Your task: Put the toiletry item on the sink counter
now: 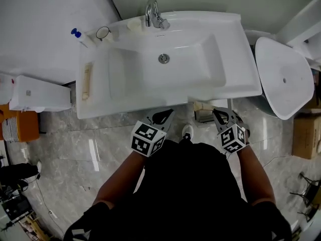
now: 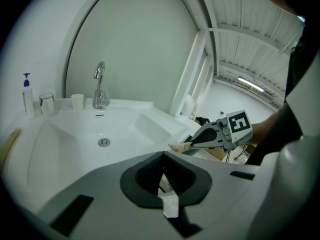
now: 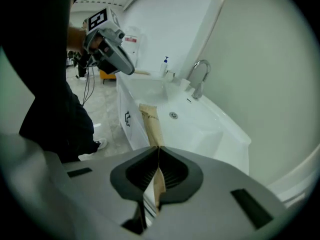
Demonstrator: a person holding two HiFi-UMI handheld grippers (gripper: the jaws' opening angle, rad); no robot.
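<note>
My right gripper is shut on a long tan paper packet, which sticks out past the jaws toward the front of the white sink counter. Seen from the left gripper view, that packet pokes from the right gripper just off the counter's near corner. In the head view both grippers hover below the counter's front edge, the left gripper to the left of the right gripper. My left gripper is shut, with a small white paper scrap pinched in the seam.
A similar tan packet lies on the counter's left ledge. At the back stand a faucet, a glass and a blue-topped pump bottle. A white toilet stands to the right, a white box to the left.
</note>
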